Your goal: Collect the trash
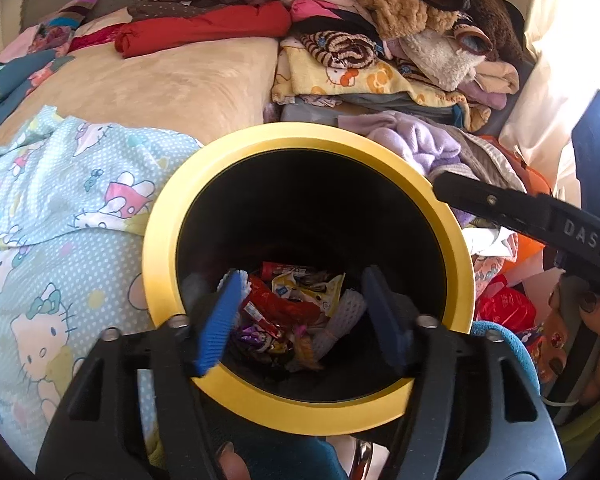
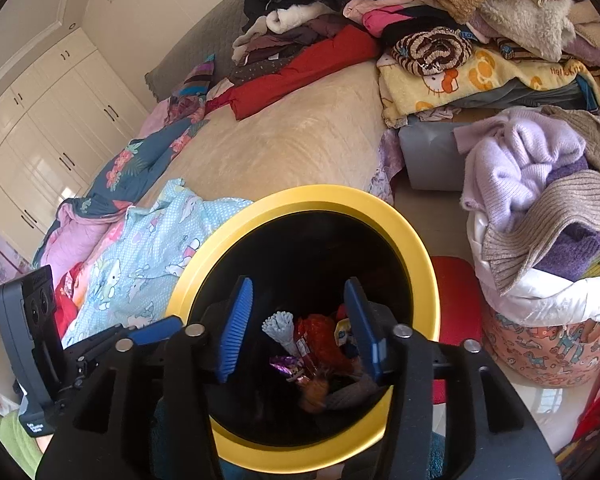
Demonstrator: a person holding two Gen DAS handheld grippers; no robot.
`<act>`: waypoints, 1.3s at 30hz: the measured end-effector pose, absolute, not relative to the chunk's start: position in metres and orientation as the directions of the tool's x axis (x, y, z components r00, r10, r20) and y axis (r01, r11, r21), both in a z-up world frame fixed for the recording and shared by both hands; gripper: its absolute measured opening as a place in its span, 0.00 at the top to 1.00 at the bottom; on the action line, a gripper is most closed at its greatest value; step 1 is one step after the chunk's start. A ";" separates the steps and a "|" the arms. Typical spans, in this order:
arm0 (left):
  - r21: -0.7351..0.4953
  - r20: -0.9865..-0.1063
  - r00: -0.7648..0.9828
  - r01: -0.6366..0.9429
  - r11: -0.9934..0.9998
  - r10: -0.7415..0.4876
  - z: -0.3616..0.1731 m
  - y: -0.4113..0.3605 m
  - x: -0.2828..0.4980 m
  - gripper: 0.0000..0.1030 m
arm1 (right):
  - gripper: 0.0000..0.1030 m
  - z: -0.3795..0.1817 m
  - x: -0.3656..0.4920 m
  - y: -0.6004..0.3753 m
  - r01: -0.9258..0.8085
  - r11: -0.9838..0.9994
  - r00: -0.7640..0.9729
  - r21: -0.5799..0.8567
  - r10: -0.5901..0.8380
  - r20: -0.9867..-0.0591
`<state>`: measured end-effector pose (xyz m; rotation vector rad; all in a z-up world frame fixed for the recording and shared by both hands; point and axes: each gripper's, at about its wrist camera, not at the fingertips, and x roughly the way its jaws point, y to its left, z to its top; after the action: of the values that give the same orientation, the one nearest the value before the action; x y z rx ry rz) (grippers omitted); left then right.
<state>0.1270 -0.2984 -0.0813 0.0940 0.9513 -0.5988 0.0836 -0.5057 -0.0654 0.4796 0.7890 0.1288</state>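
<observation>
A black trash bin with a yellow rim point(image 1: 300, 138) stands beside the bed and fills the middle of both views; the rim also shows in the right wrist view point(image 2: 416, 240). Candy wrappers and other trash point(image 1: 296, 312) lie at its bottom, also seen in the right wrist view point(image 2: 320, 344). My left gripper point(image 1: 300, 320) hangs open and empty over the bin mouth. My right gripper point(image 2: 300, 328) is also open and empty over the bin mouth. The right gripper's body point(image 1: 540, 216) shows at the right of the left wrist view.
A beige bed point(image 1: 160, 80) carries a Hello Kitty blanket point(image 1: 60, 208) and piles of clothes point(image 1: 380, 40). A laundry basket with purple knitwear point(image 2: 540, 240) stands right of the bin. A red stool point(image 2: 456, 292) sits behind it. White wardrobes point(image 2: 40, 120) line the left wall.
</observation>
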 end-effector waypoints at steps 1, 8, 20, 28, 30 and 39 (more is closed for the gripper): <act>-0.185 -0.783 0.438 0.514 0.838 -0.441 -0.079 -0.296 0.127 0.35 | 0.47 -0.065 0.082 -0.506 0.065 0.887 0.704 0.457 0.284 -0.651; -0.189 -0.763 0.476 0.481 0.856 -0.436 -0.067 -0.284 0.125 0.11 | 0.24 -0.057 0.073 -0.503 0.070 0.901 0.709 0.429 0.258 -0.657; -0.169 -0.734 0.557 0.405 0.899 -0.389 -0.048 -0.247 0.118 0.11 | 0.11 -0.041 0.058 -0.489 0.042 0.936 0.735 0.349 0.207 -0.646; -0.143 -0.703 0.628 0.334 0.932 -0.333 -0.032 -0.215 0.108 0.11 | 0.06 -0.023 0.051 -0.464 0.000 0.953 0.769 0.303 0.194 -0.609; -0.139 -0.688 0.652 0.314 0.939 -0.319 -0.028 -0.204 0.103 0.11 | 0.06 -0.020 0.049 -0.457 -0.009 0.954 0.776 0.298 0.194 -0.600; -0.120 -0.634 0.726 0.247 0.962 -0.265 -0.017 -0.169 0.078 0.11 | 0.06 -0.012 0.032 -0.424 -0.034 0.967 0.823 0.252 0.170 -0.543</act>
<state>0.0776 -0.1686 -0.0171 -0.0276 0.7030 -0.2824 0.0324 -0.4235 -0.0122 0.2368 0.5964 0.1099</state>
